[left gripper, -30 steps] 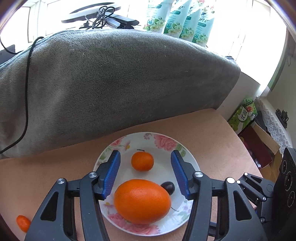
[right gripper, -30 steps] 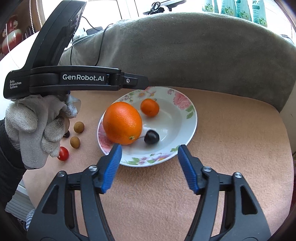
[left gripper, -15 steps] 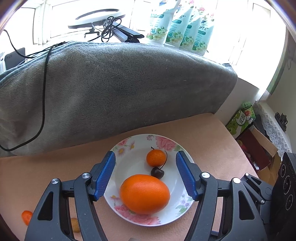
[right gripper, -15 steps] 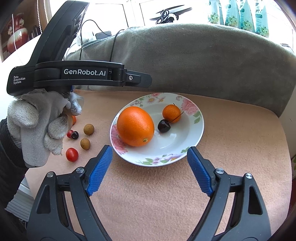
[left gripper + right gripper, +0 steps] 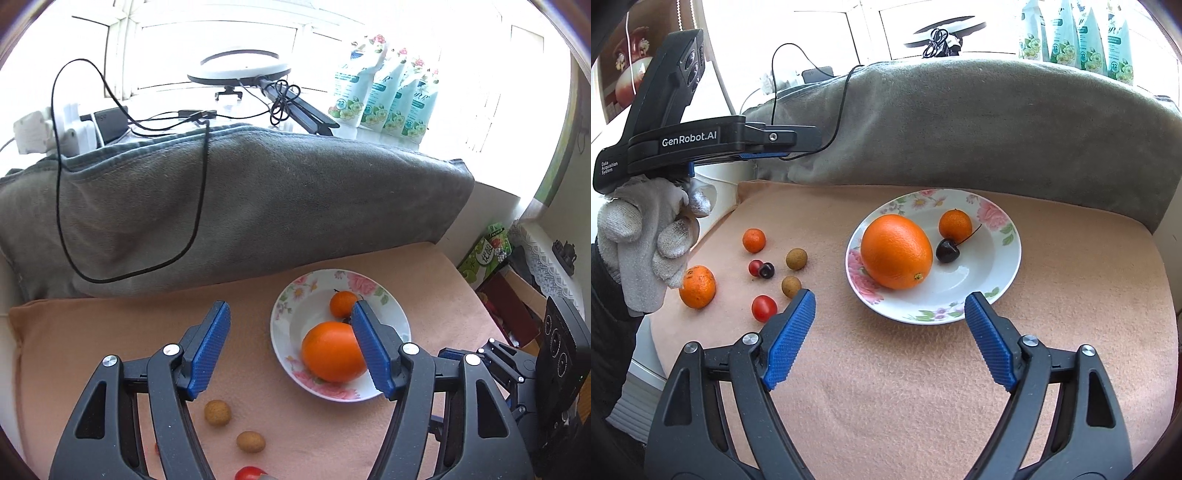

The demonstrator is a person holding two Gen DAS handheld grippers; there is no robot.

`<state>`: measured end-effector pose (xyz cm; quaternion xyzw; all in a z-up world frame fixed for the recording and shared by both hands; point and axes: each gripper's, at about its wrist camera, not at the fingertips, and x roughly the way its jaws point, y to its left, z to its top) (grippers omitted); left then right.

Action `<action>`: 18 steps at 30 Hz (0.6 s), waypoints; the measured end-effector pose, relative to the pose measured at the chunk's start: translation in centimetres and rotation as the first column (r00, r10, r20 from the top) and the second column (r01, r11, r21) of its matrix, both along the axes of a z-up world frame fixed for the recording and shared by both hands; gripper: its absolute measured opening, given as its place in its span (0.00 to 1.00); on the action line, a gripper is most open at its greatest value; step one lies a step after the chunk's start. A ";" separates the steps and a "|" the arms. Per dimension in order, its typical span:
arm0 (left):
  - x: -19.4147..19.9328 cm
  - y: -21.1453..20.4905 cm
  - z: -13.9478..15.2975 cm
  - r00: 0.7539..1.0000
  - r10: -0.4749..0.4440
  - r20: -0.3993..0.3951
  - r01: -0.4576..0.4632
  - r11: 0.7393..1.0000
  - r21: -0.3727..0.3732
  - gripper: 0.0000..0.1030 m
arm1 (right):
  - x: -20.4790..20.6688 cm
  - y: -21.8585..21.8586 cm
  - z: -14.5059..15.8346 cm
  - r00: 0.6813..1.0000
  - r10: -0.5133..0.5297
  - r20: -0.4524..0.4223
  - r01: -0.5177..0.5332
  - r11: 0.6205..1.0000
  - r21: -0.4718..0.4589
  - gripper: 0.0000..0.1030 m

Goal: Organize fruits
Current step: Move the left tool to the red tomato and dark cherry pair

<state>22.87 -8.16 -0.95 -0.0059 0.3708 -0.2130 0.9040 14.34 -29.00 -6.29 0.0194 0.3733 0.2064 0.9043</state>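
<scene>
A floral white plate holds a large orange, a small mandarin and a dark cherry. Loose fruit lies left of it: two mandarins, two brown longans, a cherry tomato and two cherries. My left gripper is open and empty, raised left of the plate. My right gripper is open and empty, in front of the plate.
A grey blanket-covered bolster with a black cable walls the back of the peach-covered table. A boxes-and-bags clutter sits past the right edge. Refill pouches and a ring light stand behind.
Both grippers have pulled back and risen from the plate; the left one has shifted left. The loose fruit now shows. The cherry rolled beside the small mandarin.
</scene>
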 end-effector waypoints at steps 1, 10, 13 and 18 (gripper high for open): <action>-0.3 0.7 0.2 1.000 0.010 0.004 -0.010 1.000 0.002 0.66 | -0.1 0.2 0.1 1.000 0.004 0.000 -0.004 1.000 0.000 0.83; -2.5 7.9 -0.1 0.992 0.128 -0.003 -0.128 0.992 0.002 0.66 | -0.5 2.2 0.0 0.999 0.051 -0.007 -0.051 0.999 0.012 0.83; -3.5 9.9 -0.9 0.987 0.158 -0.015 -0.158 0.987 -0.002 0.66 | -0.5 3.0 -0.1 0.998 0.067 -0.014 -0.067 0.998 0.015 0.83; -4.6 11.7 -3.1 0.982 0.179 -0.053 -0.178 0.984 0.013 0.66 | -0.2 4.2 -0.3 0.995 0.099 -0.027 -0.098 0.995 0.030 0.83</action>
